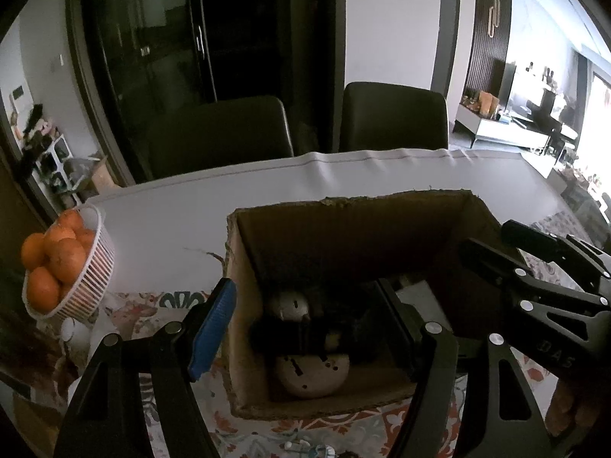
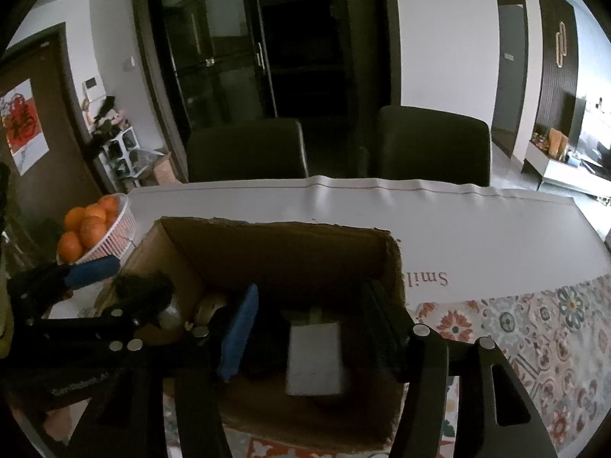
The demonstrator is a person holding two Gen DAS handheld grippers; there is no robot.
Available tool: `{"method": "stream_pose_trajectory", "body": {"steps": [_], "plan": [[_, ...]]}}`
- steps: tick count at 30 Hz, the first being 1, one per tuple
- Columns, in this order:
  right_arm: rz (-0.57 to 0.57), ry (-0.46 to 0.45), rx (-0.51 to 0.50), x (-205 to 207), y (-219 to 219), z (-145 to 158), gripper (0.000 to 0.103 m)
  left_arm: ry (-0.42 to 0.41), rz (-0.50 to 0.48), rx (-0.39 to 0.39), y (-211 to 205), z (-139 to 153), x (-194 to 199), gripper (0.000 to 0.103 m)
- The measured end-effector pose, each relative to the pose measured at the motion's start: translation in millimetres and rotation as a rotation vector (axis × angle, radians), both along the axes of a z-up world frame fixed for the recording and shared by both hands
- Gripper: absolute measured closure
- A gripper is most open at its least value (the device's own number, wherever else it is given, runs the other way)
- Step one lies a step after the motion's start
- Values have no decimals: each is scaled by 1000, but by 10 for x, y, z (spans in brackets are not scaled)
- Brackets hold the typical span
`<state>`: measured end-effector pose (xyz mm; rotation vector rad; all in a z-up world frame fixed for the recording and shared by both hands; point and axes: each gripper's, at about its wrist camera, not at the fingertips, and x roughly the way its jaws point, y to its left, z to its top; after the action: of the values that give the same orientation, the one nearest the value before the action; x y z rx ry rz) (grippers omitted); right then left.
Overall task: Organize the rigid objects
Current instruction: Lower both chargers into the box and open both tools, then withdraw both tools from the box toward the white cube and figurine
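An open cardboard box (image 1: 382,225) (image 2: 290,244) stands on the table. Inside lie a round white disc with dark slots (image 1: 311,379), a smaller pale round thing (image 1: 290,305) and a black object (image 1: 286,337). My left gripper (image 1: 305,324) is open and straddles the box's left wall, blue pad (image 1: 212,328) outside, black finger inside, nothing held. It also shows at the left of the right wrist view as the left gripper (image 2: 133,278). My right gripper (image 2: 309,328) (image 1: 492,244) hangs open inside the box. A blurred white rectangular block (image 2: 313,358) sits between its fingers, clear of both pads.
A white basket of oranges (image 1: 89,278) (image 2: 122,229) stands left of the box. The table carries a white sheet (image 2: 496,236) at the back and a patterned cloth (image 2: 534,336) at the front. Two dark chairs (image 1: 229,133) (image 1: 393,114) stand behind it.
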<state>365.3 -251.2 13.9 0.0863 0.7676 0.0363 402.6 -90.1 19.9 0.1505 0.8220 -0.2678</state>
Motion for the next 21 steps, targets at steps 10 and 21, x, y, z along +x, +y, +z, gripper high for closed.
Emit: {"method": "stream_pose_trajectory", "body": {"steps": [10,21], "plan": [[-22,-46,-3,-295,29,153,45,-94,10,4,107,216,-398,31],[-2,-113,15,-792,202,271,45,-186,19,20,278,380,-963,29]]}}
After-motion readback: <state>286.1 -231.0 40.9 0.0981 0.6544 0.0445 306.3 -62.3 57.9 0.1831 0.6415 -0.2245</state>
